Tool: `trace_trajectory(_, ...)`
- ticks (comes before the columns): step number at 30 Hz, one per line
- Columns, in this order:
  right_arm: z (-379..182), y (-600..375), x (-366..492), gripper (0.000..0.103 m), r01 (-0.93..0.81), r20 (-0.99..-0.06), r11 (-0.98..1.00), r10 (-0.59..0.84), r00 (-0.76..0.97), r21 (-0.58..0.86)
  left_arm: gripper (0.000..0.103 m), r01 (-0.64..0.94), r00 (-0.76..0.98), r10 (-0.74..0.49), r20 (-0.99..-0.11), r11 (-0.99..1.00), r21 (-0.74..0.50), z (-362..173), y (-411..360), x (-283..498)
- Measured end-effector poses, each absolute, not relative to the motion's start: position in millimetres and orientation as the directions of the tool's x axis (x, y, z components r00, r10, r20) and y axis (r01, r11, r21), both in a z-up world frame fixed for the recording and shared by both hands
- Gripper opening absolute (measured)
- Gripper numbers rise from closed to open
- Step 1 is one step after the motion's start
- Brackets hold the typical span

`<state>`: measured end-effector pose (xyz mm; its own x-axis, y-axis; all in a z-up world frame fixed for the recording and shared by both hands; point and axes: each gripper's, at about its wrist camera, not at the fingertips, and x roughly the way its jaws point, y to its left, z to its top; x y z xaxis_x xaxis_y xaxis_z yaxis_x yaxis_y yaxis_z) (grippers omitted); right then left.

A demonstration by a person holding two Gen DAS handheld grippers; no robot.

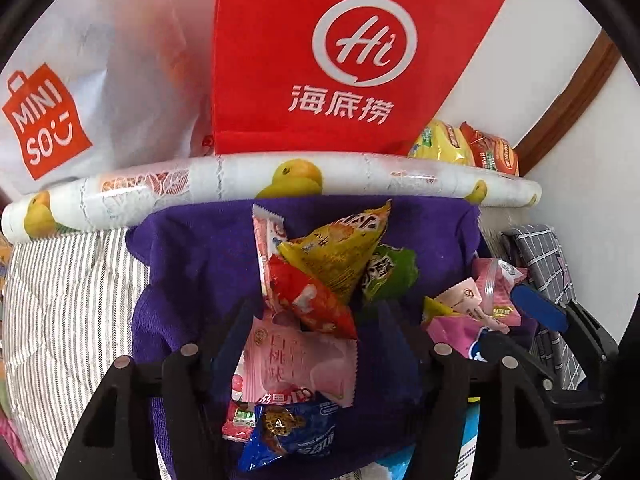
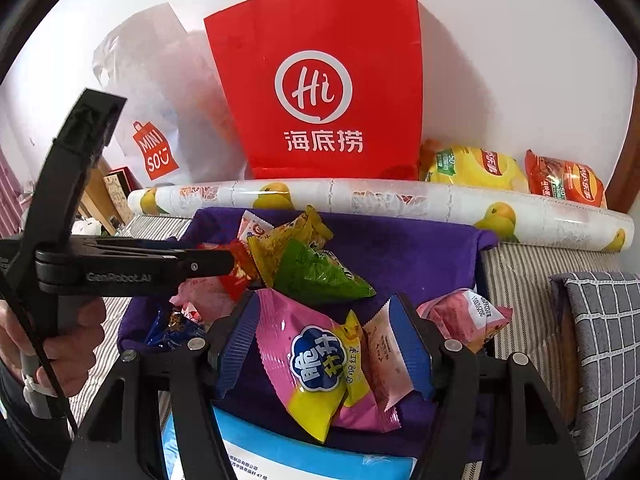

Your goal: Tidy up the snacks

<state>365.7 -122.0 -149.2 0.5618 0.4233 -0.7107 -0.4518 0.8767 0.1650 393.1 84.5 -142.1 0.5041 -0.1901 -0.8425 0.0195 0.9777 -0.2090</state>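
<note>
now the snacks lie in a heap on the purple cloth, likely so they can be picked one by one. left tool is wide open around the red packet; right tool is open around the pink packet.

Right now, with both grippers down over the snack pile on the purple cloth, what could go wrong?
1. The left hand-held gripper is at the red packet under the yellow packet and green packet; lifting it may tumble them.
2. The right hand-held gripper straddles the pink-and-yellow packet and a pale pink sachet; closing could grab both.
3. The two grippers work close together and may collide.
</note>
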Motion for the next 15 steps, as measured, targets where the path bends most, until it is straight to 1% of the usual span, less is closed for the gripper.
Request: trace_trajectory(15, -140.5, -132.7, 364.7, 0.067, -0.406, -0.720, 0.898, 0.394, 0.571, 0.169, 0.065, 0.044, 0.534, -0.197, -0.822, 0.978, -0.205, -123.2, 74.3, 382.4)
